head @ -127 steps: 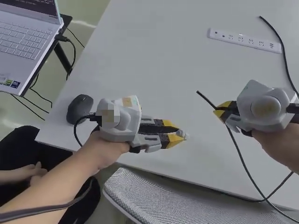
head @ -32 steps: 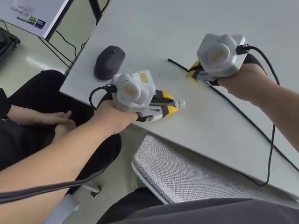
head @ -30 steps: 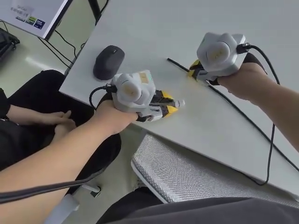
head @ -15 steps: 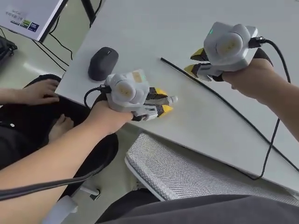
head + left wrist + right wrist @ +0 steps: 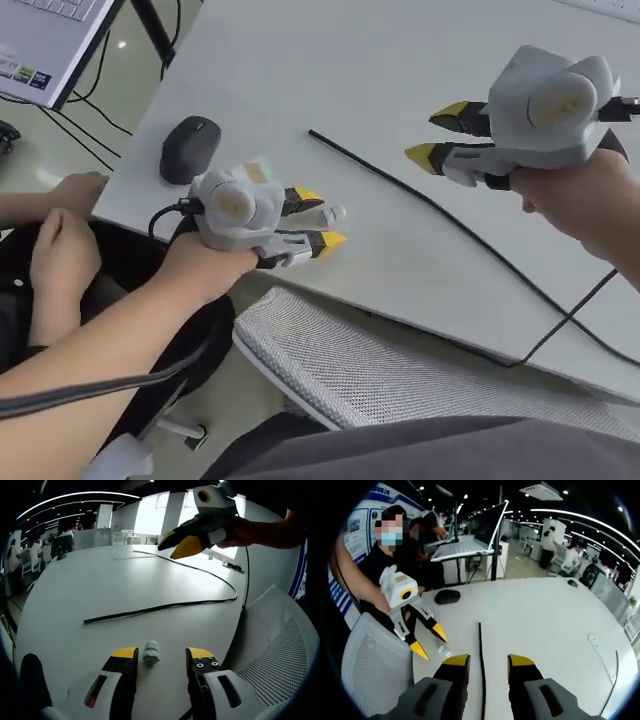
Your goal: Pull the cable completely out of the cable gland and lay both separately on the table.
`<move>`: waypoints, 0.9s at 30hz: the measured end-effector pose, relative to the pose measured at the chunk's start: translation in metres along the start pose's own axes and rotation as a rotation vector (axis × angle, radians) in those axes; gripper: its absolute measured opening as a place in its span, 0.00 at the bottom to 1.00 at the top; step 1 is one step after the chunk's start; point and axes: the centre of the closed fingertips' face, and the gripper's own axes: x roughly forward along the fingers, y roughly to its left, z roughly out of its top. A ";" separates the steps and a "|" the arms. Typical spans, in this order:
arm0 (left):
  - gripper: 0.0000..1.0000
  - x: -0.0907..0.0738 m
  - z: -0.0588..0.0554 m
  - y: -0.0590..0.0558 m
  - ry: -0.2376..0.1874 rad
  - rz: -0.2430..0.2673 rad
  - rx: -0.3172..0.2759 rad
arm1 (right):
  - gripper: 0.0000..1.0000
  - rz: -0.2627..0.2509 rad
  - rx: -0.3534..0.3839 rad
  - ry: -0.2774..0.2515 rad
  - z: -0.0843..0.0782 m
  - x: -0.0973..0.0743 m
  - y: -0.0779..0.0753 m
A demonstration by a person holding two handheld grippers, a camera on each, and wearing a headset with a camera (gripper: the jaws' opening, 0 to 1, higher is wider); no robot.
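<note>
The small pale cable gland (image 5: 332, 213) lies on the white table (image 5: 330, 70) near its front edge, between the spread jaws of my left gripper (image 5: 320, 217), which is open. In the left gripper view the gland (image 5: 150, 651) rests on the table apart from both jaws. The black cable (image 5: 420, 200) lies alone on the table, its free end pointing toward the mouse. My right gripper (image 5: 432, 133) hovers open above the cable, holding nothing. In the right gripper view the cable (image 5: 481, 645) runs between its jaws, with the gland (image 5: 443, 651) to the left.
A dark mouse (image 5: 190, 148) sits on the table's left corner, and a laptop (image 5: 40, 40) stands on a stand beyond it. A mesh chair (image 5: 350, 360) is just below the front edge. Another person's hands (image 5: 60, 240) rest at the left.
My right gripper opened, let go of the cable and rose above it. My left gripper opened, and the gland now lies on the table between its jaws. The camera also shifted.
</note>
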 end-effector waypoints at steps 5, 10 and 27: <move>0.44 -0.007 0.014 -0.006 -0.035 0.009 -0.025 | 0.32 -0.025 0.070 -0.049 -0.009 -0.037 -0.001; 0.48 -0.017 0.033 -0.011 -0.086 0.029 -0.050 | 0.36 -0.055 0.120 -0.125 -0.012 -0.069 0.001; 0.56 -0.032 0.052 -0.031 -0.094 0.066 -0.057 | 0.55 -0.117 0.267 -0.209 -0.080 -0.156 0.021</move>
